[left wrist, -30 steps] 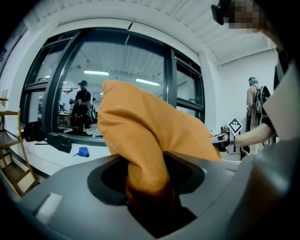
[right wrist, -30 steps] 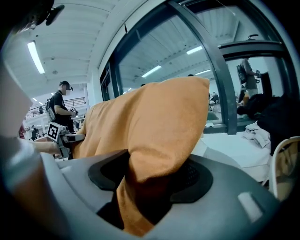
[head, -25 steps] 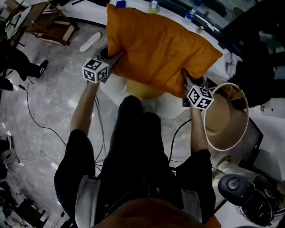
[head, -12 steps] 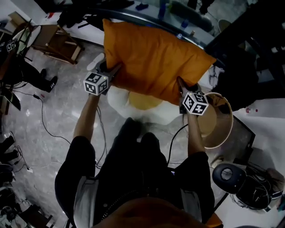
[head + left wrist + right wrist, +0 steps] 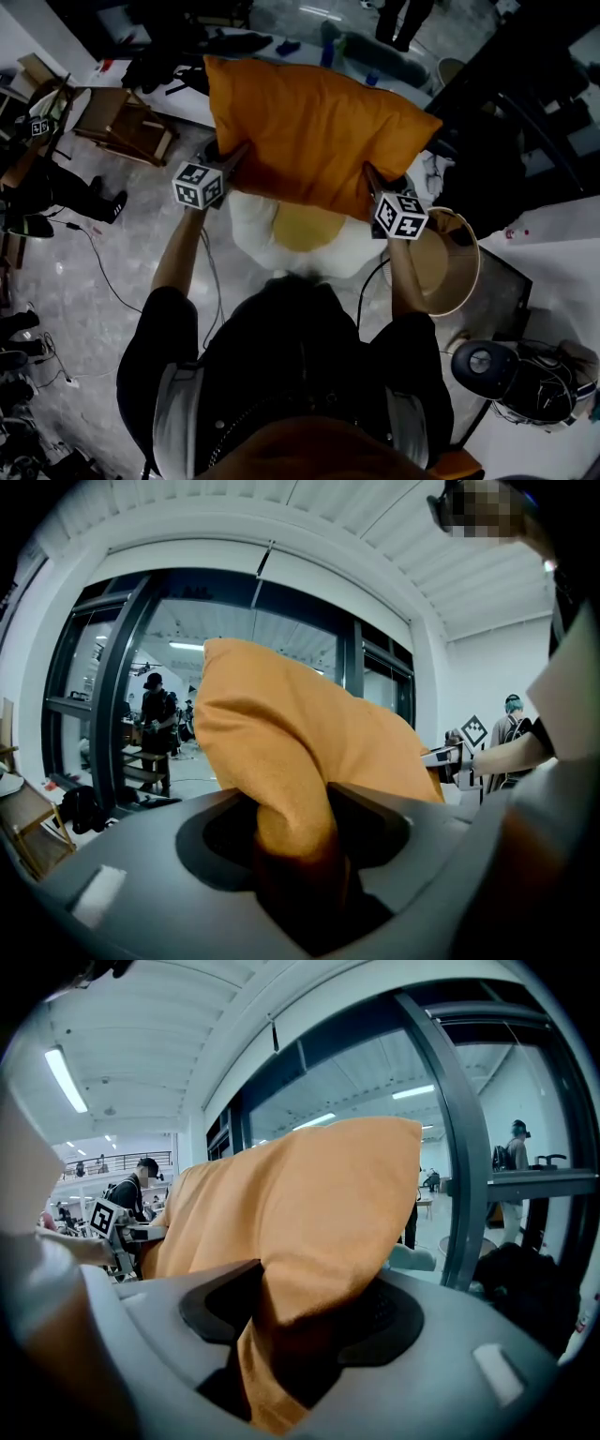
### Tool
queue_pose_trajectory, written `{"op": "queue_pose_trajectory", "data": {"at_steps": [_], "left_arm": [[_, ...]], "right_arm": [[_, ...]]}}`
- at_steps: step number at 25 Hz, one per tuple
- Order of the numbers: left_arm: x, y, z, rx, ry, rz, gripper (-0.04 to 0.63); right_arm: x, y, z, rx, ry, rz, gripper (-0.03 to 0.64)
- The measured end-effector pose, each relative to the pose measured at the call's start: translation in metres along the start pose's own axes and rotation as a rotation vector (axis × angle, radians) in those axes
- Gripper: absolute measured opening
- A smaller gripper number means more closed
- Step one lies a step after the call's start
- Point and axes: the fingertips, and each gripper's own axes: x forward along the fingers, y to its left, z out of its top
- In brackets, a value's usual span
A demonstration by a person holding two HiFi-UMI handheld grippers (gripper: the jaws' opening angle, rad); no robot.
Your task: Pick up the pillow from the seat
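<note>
Both grippers hold a large orange pillow point(image 5: 309, 131) up in the air in front of the person. My left gripper point(image 5: 230, 157) is shut on its left edge, and the fabric bunches between the jaws in the left gripper view point(image 5: 295, 832). My right gripper point(image 5: 370, 178) is shut on the lower right corner; its jaws have just been closing on the fabric between them point(image 5: 291, 1326). Below the pillow point(image 5: 281, 733) point(image 5: 300, 1204) stands the white seat point(image 5: 248, 220) with a yellow cushion point(image 5: 302, 227) on it.
A tan round lampshade-like tub point(image 5: 441, 267) stands right of the seat. A wooden chair point(image 5: 117, 117) is at the far left, and cables point(image 5: 94, 258) trail over the marble floor. A black round device point(image 5: 483, 361) lies at the lower right. People stand in the background.
Both grippers have risen together with the pillow, which now hangs higher above the seat. More of the white seat and its yellow cushion shows beneath it.
</note>
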Motion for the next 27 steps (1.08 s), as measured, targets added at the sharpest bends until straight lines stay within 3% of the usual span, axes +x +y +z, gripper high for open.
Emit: {"op": "queue_pose_trajectory", "data": {"at_steps": [9,27], "left_arm": [[0.008,-0.001,0.009,0.000,-0.017,0.002,0.236],[0.022,-0.043,0.017,0.006,-0.027,0.016,0.236]], "right_arm": [[0.005,-0.008,0.011,-0.023,-0.007,-0.015,0.244],[-0.022,-0.044,0.016,-0.019,-0.027,-0.009,0.244]]}}
